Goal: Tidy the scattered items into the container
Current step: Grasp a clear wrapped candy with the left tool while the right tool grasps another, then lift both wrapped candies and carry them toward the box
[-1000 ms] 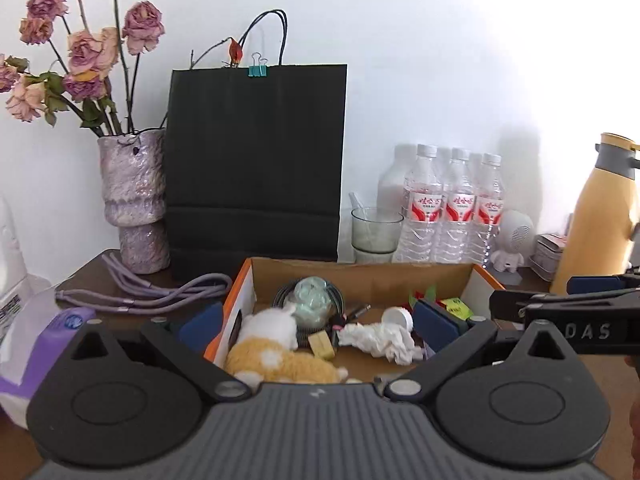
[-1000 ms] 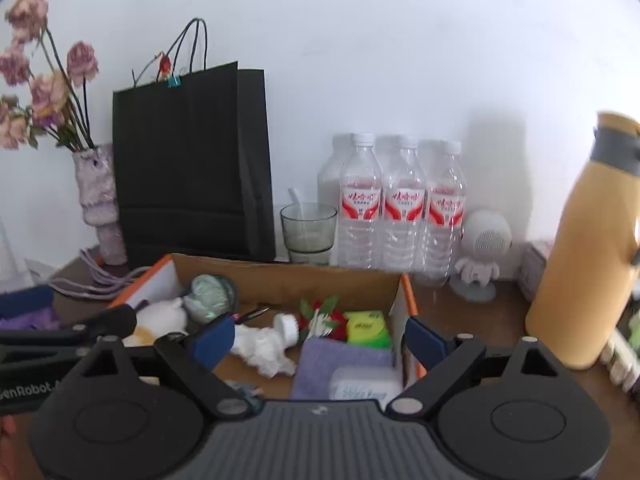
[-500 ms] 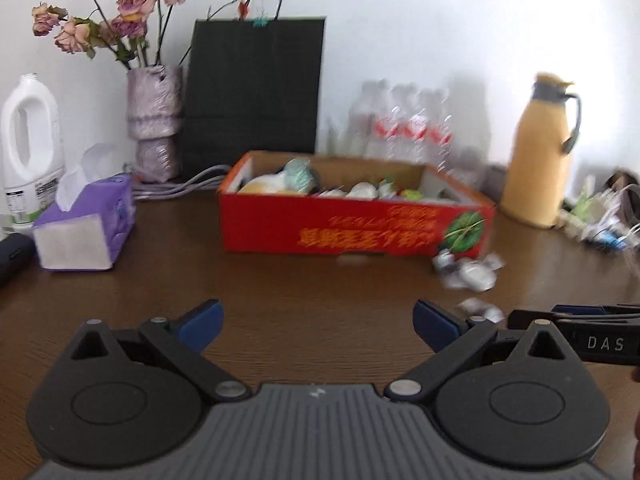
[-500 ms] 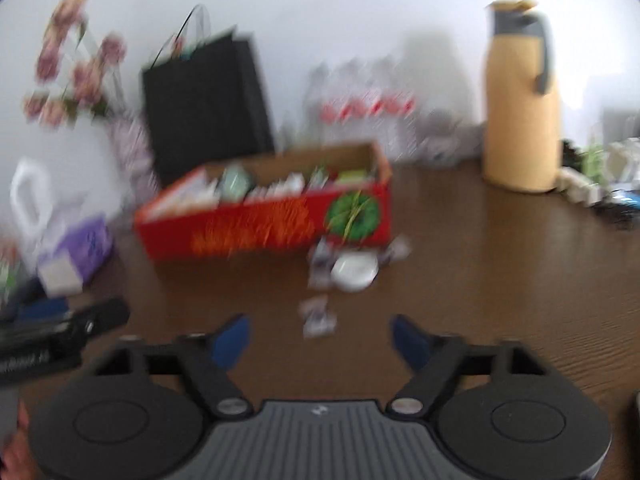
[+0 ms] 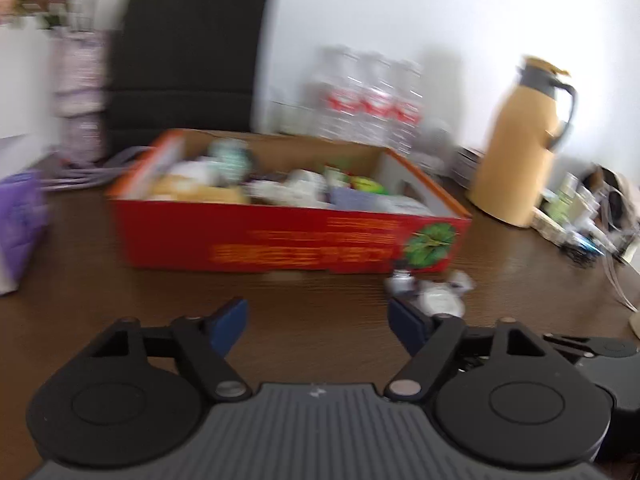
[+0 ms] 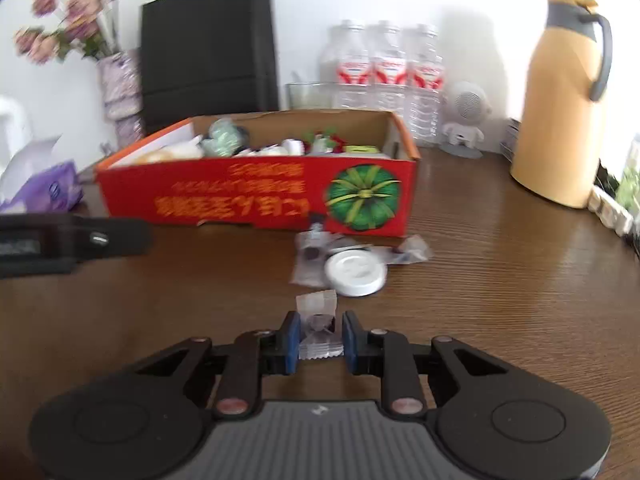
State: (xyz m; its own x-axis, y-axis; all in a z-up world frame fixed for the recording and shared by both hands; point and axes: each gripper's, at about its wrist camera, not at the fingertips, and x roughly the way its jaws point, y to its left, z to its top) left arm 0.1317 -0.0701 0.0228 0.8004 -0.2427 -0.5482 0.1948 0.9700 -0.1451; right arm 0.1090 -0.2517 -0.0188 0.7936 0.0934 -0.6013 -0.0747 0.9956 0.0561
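A dark wooden bench carried a red cardboard box, already part-filled with small odds and ends. Just in front of the box's right end lay the leftover clutter: a white lid resting among clear crinkled wrappers. Nearer the camera than these, a small clear packet sat between the blue fingers of the right gripper. The fingers were drawn close in on either side of it, touching or nearly so, with the packet's long axis running forward along them, toward the box. Whether it was lifted or lying on the bench could not be told. The left gripper stood wide open and empty, well back from the box, with the lid and wrappers just beyond its right finger. The right gripper seemed the one placed to carry next; the box lay ahead of it and slightly left, past the lid.
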